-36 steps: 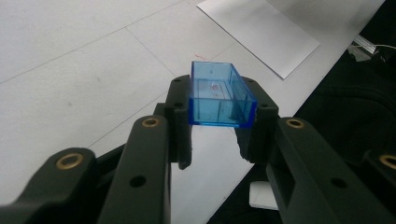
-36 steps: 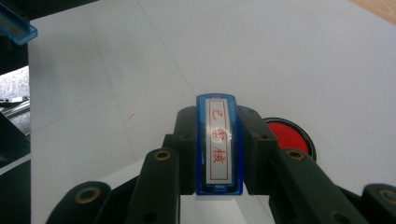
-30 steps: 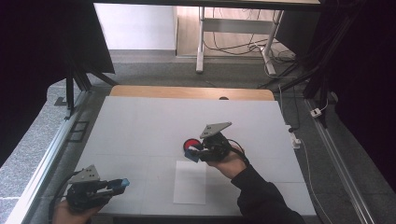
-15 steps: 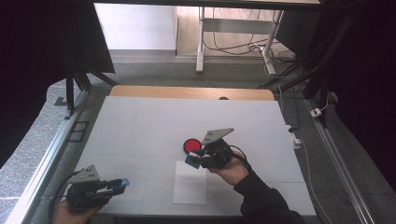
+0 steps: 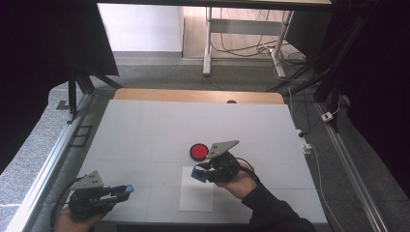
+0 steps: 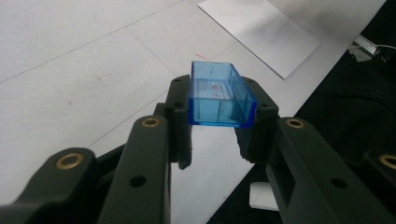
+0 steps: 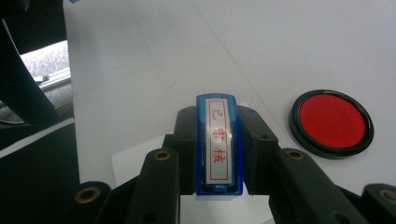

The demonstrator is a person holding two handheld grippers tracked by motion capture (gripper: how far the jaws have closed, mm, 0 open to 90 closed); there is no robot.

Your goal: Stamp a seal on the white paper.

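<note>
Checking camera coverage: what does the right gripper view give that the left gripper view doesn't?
Right gripper view: the blue stamp clamped in the right tool, red characters on its face, and the red ink pad beside it. Left gripper view: a clear blue cap, hollow, clamped in the left tool. Both: the white table and part of the paper sheet.

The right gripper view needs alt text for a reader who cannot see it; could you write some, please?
The right gripper is shut on a blue stamp, its label with red characters facing the camera. A round red ink pad lies on the white table to its right.
</note>
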